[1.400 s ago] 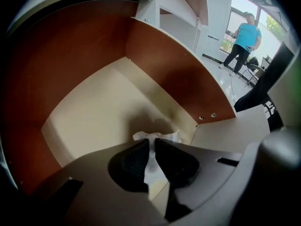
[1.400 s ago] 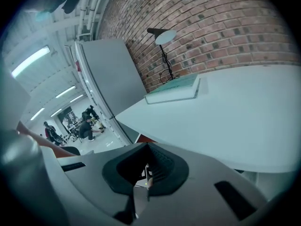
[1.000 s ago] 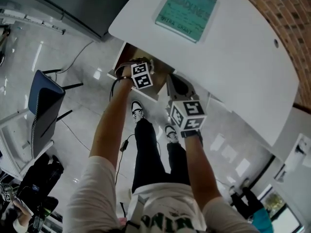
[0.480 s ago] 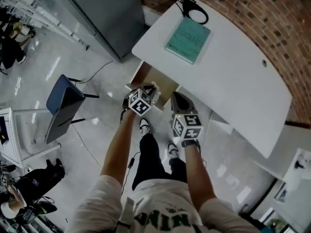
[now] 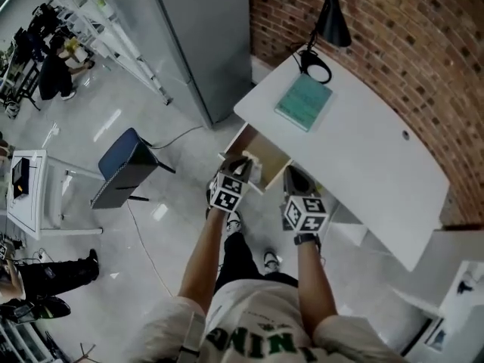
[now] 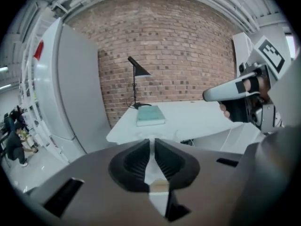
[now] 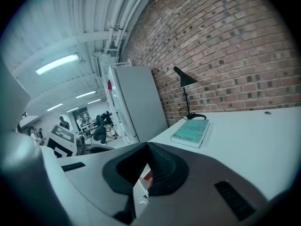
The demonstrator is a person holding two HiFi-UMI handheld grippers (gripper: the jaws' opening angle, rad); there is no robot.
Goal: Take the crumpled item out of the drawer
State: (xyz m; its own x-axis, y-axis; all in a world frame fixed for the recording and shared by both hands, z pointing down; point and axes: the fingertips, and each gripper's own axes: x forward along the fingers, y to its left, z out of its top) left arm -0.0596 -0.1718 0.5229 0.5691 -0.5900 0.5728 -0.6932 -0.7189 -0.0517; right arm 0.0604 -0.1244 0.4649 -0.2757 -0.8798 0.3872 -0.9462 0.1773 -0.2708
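Observation:
The drawer [image 5: 236, 144] stands pulled out from under the white desk [image 5: 363, 150], and its tan inside shows. My left gripper [image 5: 246, 165] is over the drawer's front edge. Its jaws are nearly together on a small whitish crumpled item [image 5: 253, 169]. In the left gripper view that item shows as a thin white strip [image 6: 151, 171] pinched between the dark pads [image 6: 134, 166] of the left gripper [image 6: 151, 159]. My right gripper [image 5: 293, 176] hangs just right of the drawer. Its jaws [image 7: 145, 166] stand a narrow slit apart with nothing between them.
A teal book [image 5: 304, 102] and a black lamp [image 5: 329, 21] are on the desk against the brick wall. A tall grey cabinet [image 5: 197, 44] stands left of the desk. A blue chair [image 5: 125, 169] is on the floor to the left. People stand far off at the left.
The head view has risen and drawn back, so the desk looks smaller. Both grippers have come back from the drawer opening toward the person. The left jaws have kept the same narrow gap.

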